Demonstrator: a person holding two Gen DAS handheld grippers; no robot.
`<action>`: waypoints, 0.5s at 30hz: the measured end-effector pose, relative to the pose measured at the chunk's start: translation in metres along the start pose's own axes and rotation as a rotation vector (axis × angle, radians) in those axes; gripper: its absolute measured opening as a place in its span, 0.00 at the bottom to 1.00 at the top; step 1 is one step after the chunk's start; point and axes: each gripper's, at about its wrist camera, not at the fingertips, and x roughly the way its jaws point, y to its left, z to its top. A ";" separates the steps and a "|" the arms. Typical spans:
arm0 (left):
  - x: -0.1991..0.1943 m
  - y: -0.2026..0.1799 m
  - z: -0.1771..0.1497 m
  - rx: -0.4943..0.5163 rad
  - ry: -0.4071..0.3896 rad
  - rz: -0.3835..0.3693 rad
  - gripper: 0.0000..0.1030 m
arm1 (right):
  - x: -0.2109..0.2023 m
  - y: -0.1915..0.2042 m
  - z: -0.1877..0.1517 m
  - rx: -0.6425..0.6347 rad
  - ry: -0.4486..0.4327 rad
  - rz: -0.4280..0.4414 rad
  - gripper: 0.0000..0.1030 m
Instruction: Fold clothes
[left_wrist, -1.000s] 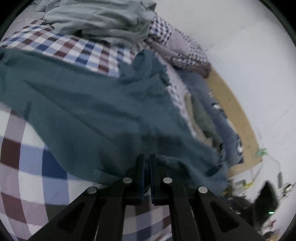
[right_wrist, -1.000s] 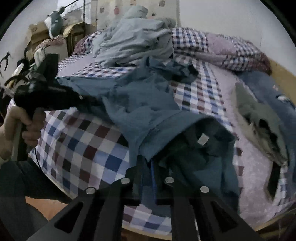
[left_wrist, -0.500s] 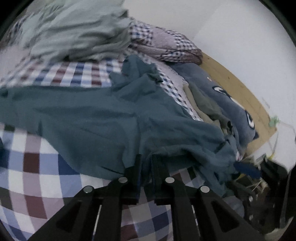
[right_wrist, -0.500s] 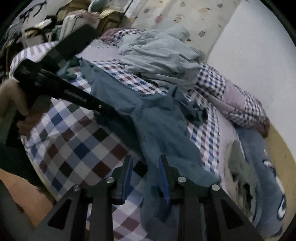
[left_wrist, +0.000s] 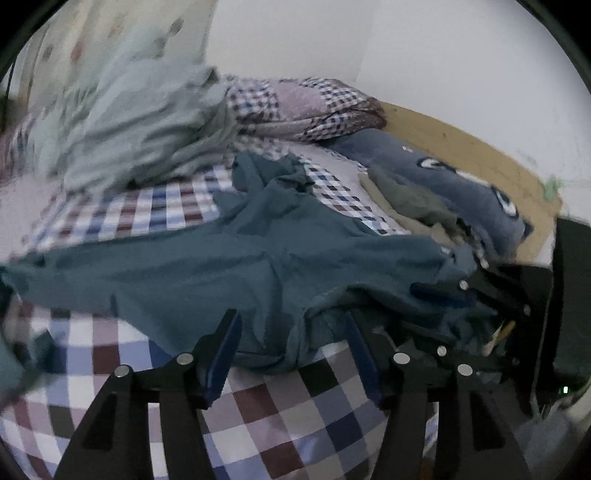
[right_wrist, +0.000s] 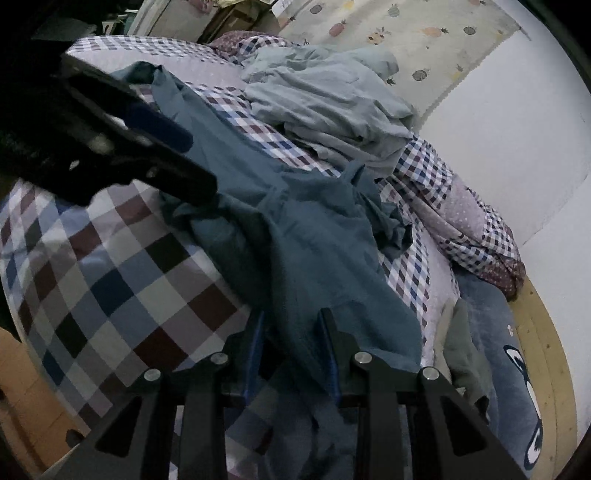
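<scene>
The teal garment (left_wrist: 236, 266) lay spread and rumpled across the checkered bed (left_wrist: 280, 417), one crumpled end reaching toward the pale grey clothes pile (right_wrist: 332, 99) near the wall. The left gripper (left_wrist: 291, 332) had its fingers wide apart over the garment's near edge. The right gripper (right_wrist: 291, 325) also stood with fingers apart, teal cloth lying loosely between them (not pinched).

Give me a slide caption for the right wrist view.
Open right gripper straddling a teal garment spread on a checked bedsheet.
</scene>
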 end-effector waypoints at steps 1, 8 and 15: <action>-0.001 -0.005 -0.002 0.038 -0.010 0.008 0.61 | 0.001 0.000 0.000 0.000 0.003 -0.001 0.30; 0.000 -0.040 -0.014 0.276 -0.066 0.124 0.61 | -0.003 -0.008 -0.002 0.029 -0.016 0.003 0.11; 0.003 -0.061 -0.022 0.446 -0.110 0.206 0.62 | -0.025 -0.019 -0.011 0.071 -0.051 -0.002 0.05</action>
